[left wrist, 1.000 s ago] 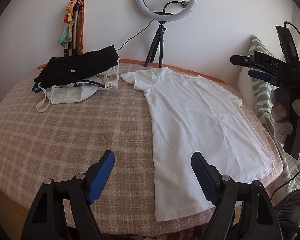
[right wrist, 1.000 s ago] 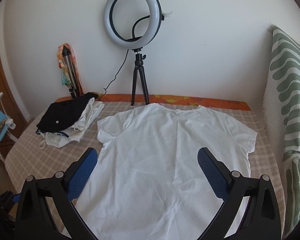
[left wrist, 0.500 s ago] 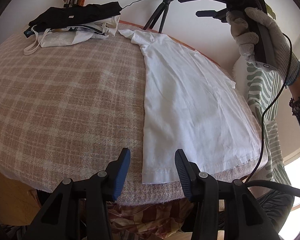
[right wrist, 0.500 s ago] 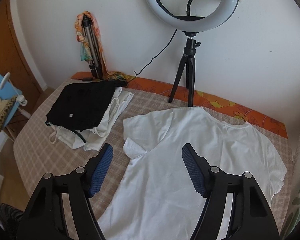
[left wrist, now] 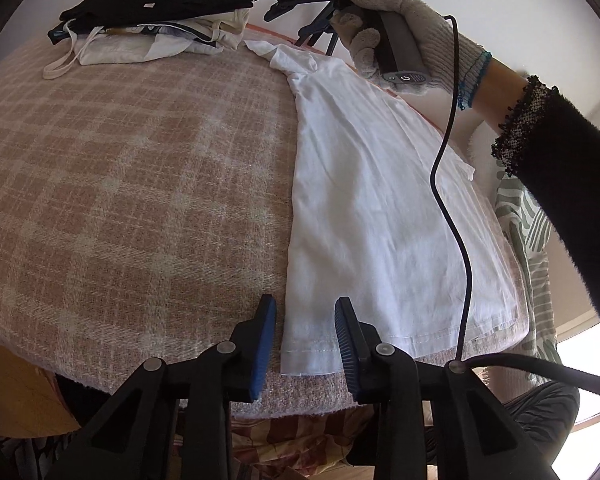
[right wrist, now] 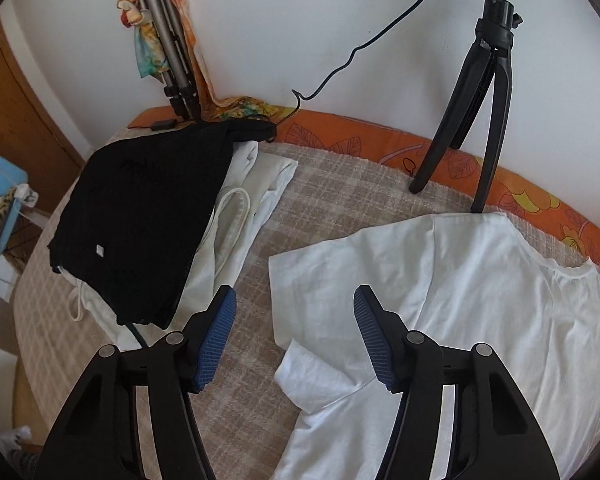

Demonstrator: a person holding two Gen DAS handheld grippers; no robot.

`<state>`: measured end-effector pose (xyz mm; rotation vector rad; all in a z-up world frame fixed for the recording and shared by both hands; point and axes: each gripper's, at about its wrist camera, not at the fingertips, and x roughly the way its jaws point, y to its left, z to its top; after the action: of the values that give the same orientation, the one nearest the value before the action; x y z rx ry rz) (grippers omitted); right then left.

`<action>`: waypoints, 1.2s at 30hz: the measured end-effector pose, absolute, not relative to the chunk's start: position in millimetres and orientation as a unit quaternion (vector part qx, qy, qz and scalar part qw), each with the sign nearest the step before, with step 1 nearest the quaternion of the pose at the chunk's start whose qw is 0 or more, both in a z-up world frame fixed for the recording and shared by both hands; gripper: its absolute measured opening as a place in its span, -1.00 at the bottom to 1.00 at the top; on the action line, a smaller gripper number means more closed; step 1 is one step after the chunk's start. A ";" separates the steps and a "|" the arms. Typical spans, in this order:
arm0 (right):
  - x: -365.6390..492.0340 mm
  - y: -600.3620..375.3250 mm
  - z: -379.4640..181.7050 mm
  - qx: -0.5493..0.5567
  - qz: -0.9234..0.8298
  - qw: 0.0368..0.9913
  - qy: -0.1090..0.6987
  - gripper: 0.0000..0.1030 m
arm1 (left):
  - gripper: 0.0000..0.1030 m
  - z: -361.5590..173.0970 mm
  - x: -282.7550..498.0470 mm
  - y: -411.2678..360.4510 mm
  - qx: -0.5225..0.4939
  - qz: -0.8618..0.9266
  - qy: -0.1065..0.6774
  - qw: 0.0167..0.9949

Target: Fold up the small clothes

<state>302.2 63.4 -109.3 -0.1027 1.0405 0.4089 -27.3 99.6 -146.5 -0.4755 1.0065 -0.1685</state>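
While both tools are set to pinch, nothing is gripped yet.
T-shirt point(left wrist: 372, 200): spread flat on the checked bench point(left wrist: 120, 184), just beside the stack of clothes point(right wrist: 148, 216).
Left tool point(left wrist: 305, 334): jaws parted, straddling the T-shirt's hem corner.
Right tool point(right wrist: 294, 336): jaws parted, above the T-shirt's sleeve point(right wrist: 320, 376).
Risk: closing too shallow could slip off the thin hem; closing too deep could catch the bench cloth.

Black hand-held gripper point(left wrist: 305, 330), blue ribbed pads, grey knit glove point(left wrist: 424, 36), black sleeve point(left wrist: 572, 184)
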 end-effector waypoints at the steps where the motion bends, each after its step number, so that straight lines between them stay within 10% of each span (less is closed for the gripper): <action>1: 308.3 66.5 -116.4 -0.048 0.193 0.842 0.501 0.07 | -0.52 -147.4 -25.0 100.4 -0.226 -0.079 0.477 0.846; 14: 333.6 97.1 -159.4 -0.095 0.169 0.833 0.519 -0.09 | -0.92 -151.3 -18.1 109.5 -0.249 -0.077 0.474 0.841; 19: 332.5 100.6 -157.1 -0.141 0.151 0.839 0.504 -0.85 | -0.92 -151.3 -19.8 112.0 -0.248 -0.074 0.468 0.845; 28: 328.8 67.9 -129.3 -0.084 0.155 0.853 0.492 -0.90 | -1.00 -148.8 -28.6 120.5 -0.239 -0.060 0.447 0.860; 32: 320.8 71.9 -124.3 -0.078 0.158 0.855 0.488 -0.90 | -0.10 -148.9 -33.9 124.4 -0.248 -0.062 0.451 0.855; 36: 327.8 63.1 -125.0 -0.073 0.161 0.855 0.488 -0.90 | -0.43 -148.6 -34.1 110.3 -0.209 -0.064 0.455 0.864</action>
<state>327.8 63.1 -125.0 -0.1538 1.0268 0.3393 -34.1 110.3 -148.6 -0.4371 0.9531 -0.1342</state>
